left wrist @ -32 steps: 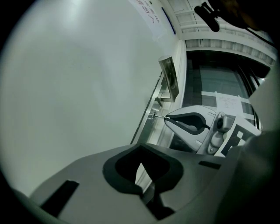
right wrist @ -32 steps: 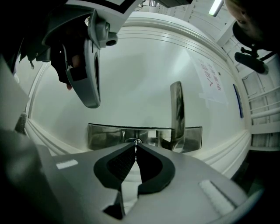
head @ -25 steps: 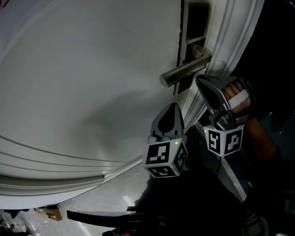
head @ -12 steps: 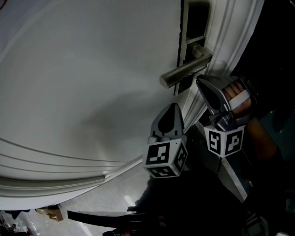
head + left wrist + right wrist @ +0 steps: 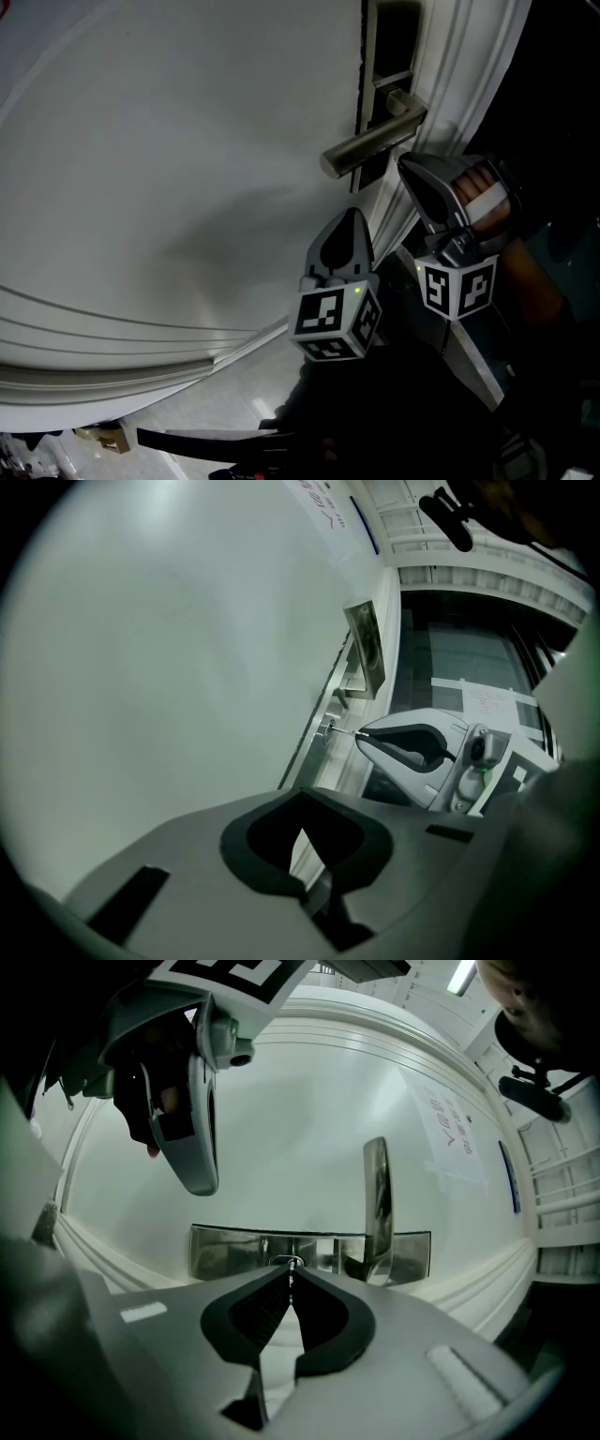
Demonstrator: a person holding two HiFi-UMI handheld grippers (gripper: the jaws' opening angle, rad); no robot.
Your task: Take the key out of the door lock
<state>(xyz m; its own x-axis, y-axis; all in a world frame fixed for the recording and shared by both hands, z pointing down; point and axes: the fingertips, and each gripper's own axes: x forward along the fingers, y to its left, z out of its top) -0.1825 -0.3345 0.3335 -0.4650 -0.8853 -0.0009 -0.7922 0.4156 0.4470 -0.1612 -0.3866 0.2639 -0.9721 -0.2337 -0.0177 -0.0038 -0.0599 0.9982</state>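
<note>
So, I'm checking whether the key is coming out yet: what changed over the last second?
The door and its handle shifted slightly left in the head view; nothing was taken hold of or let go. Both grippers stayed put: the right gripper shut on the key, the left gripper shut and empty.

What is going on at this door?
A person stands at a white door with a hand-held gripper in each hand. The right hand-held gripper is shut on the thin key, which sticks out of the door lock near the lever handle. The key does not look pulled out yet. The left hand-held gripper is shut with nothing in it and sits beside the right one, close to the door.
</note>
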